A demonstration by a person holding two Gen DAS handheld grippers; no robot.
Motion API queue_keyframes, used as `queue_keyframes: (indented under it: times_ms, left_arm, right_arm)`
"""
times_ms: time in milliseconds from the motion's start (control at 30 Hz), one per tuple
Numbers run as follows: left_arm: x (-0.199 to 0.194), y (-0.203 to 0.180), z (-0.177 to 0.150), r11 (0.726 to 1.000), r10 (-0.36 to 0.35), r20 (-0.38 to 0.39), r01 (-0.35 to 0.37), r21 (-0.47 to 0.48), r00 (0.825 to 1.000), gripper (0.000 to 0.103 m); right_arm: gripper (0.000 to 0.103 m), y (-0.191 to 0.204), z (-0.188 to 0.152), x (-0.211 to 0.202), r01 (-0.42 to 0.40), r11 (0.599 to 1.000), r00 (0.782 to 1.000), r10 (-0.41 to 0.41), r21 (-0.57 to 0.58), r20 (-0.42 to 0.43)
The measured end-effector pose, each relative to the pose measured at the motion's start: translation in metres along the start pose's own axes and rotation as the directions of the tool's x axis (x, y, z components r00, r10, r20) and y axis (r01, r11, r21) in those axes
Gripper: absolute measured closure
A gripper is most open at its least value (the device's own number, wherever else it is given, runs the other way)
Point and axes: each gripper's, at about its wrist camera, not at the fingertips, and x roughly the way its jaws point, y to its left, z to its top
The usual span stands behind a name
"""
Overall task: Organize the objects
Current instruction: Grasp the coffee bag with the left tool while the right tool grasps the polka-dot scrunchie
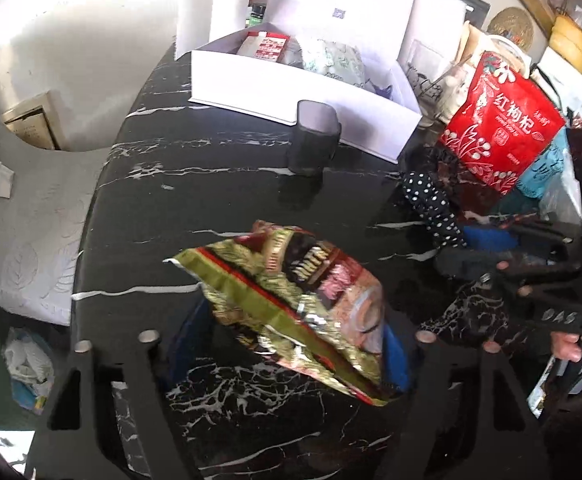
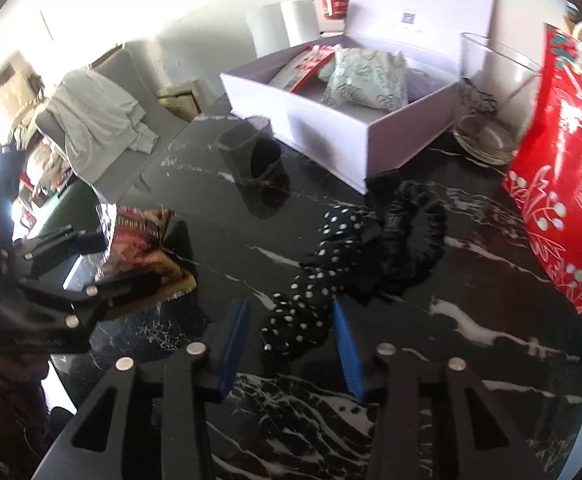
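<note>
Black marble table (image 1: 211, 184) is seen across both views. At lower centre of the left view a foil packet (image 1: 291, 304) is pinched between the left gripper (image 1: 291, 356) pads. At lower centre of the right view a dotted scrunchie (image 2: 311, 280) is flanked by the right gripper (image 2: 291, 340) pads; whether they press it cannot be told. At top centre a white box (image 2: 331, 120) is shown open, with a red bag (image 2: 567, 184) at right.

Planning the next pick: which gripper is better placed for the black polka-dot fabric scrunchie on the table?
Right. The right gripper has the black polka-dot fabric scrunchie lying between its blue pads, while the left gripper is occupied with the crinkled foil snack packet.
</note>
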Motion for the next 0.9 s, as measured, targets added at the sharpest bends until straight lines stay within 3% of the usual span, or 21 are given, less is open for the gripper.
queue_keyframes:
  times_ms: [200, 667, 733, 833, 900]
  left_arm:
    - [-0.003, -0.002, -0.006, 0.999, -0.025, 0.027, 0.023, 0.043, 0.999, 0.043]
    - [-0.014, -0.031, -0.028, 0.989, -0.055, -0.028, 0.058, 0.136, 0.998, 0.042]
    - [-0.014, -0.035, -0.031, 0.989, -0.028, -0.031, 0.033, 0.144, 0.999, 0.038]
    - [-0.009, -0.040, -0.031, 0.987, 0.043, -0.032, -0.037, 0.159, 0.999, 0.022]
    - [-0.007, -0.041, -0.031, 0.987, 0.071, -0.017, -0.068, 0.148, 0.997, 0.021]
  right_arm:
    - [0.079, -0.002, -0.013, -0.006, 0.002, 1.000, 1.000, -0.002, -0.025, 0.003]
    - [0.079, 0.011, -0.052, -0.032, -0.037, 0.988, 0.999, 0.035, -0.152, -0.016]
    - [0.079, 0.011, -0.055, -0.036, -0.035, 0.988, 0.999, 0.035, -0.149, -0.002]
    - [0.076, 0.009, -0.055, -0.037, -0.017, 0.991, 0.999, 0.021, -0.135, 0.027]
    - [0.071, 0.008, -0.052, -0.037, -0.001, 0.993, 0.999, 0.007, -0.122, 0.045]
